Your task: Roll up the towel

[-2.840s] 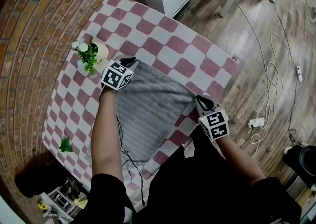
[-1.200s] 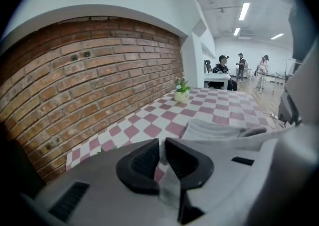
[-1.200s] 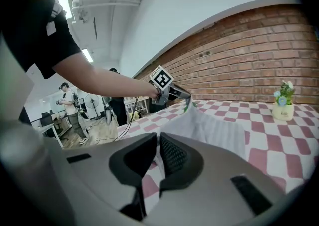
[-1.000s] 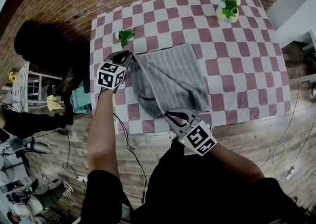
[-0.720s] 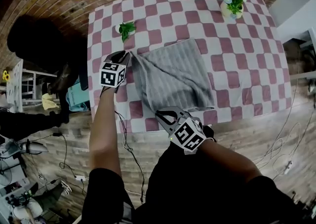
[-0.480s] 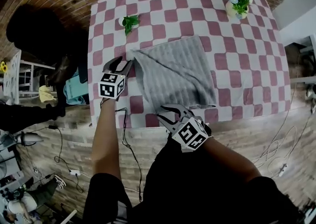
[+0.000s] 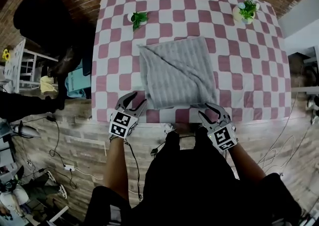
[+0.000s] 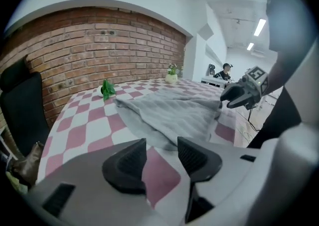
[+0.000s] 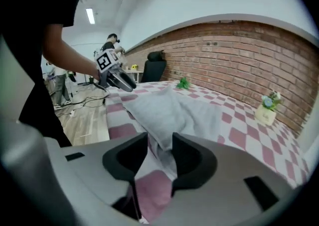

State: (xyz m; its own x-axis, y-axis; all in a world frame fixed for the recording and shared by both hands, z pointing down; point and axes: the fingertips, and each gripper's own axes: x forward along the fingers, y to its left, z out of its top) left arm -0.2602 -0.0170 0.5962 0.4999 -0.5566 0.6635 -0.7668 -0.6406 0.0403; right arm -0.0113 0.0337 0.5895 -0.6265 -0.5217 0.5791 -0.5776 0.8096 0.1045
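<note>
The grey ribbed towel (image 7: 177,73) lies spread flat on the red-and-white checked tablecloth (image 7: 234,85). My left gripper (image 7: 132,103) hovers at the near table edge, just off the towel's near left corner. Its jaws have just been opening and stand open, with nothing between them. In the left gripper view the towel (image 8: 169,110) lies beyond the left gripper (image 8: 162,151). My right gripper (image 7: 213,111) is at the towel's near right corner. Its jaws have also just been opening and are open. In the right gripper view the towel (image 9: 172,108) reaches up to the gap of the right gripper (image 9: 159,153), unpinched.
A small flowering plant in a white pot (image 7: 247,10) stands at the far right corner, a green sprig in a pot (image 7: 138,18) at the far left. A black chair (image 7: 45,21) is left of the table. Cables lie on the wooden floor (image 7: 279,145).
Both grippers let go of the towel's corners and opened. They drew back to the near table edge, the left one furthest. The towel now lies flat.
</note>
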